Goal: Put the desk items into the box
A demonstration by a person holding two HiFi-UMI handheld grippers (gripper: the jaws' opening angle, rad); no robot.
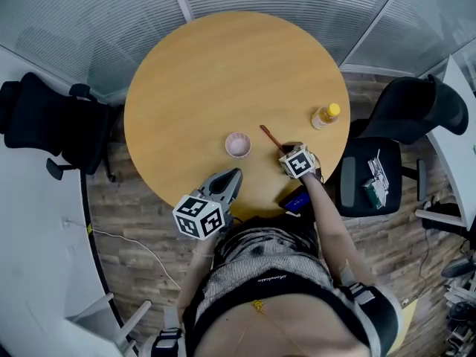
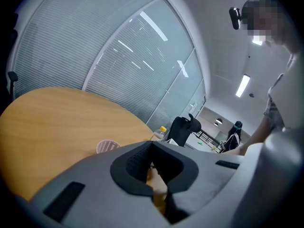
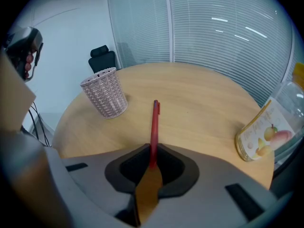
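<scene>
Right gripper view shows the right gripper point(image 3: 152, 152) with its jaws drawn narrow on the near end of a red pen point(image 3: 154, 122). The pen runs straight out from the jaws over the table point(image 3: 199, 103). Whether its far end rests on the wood cannot be told. A pink lattice cup point(image 3: 105, 93) stands upright to the left of the pen's tip and apart from it. A bottle point(image 3: 266, 132) with a fruit label stands well to the right of the cup, at the table's edge.

From the head view, the pen lies just right of the cup, slanting toward the person, and the right gripper is at its near end. The bottle, yellow-capped, is farther right of the cup than the pen.

The left gripper point(image 2: 151, 161) is held on the person's side of the cup, over the table's edge and well apart from the cup. Its jaws are nearly together, with only a thin slit between the pads and nothing in it. In the left gripper view the cup shows just beyond the jaws, to the left.
</scene>
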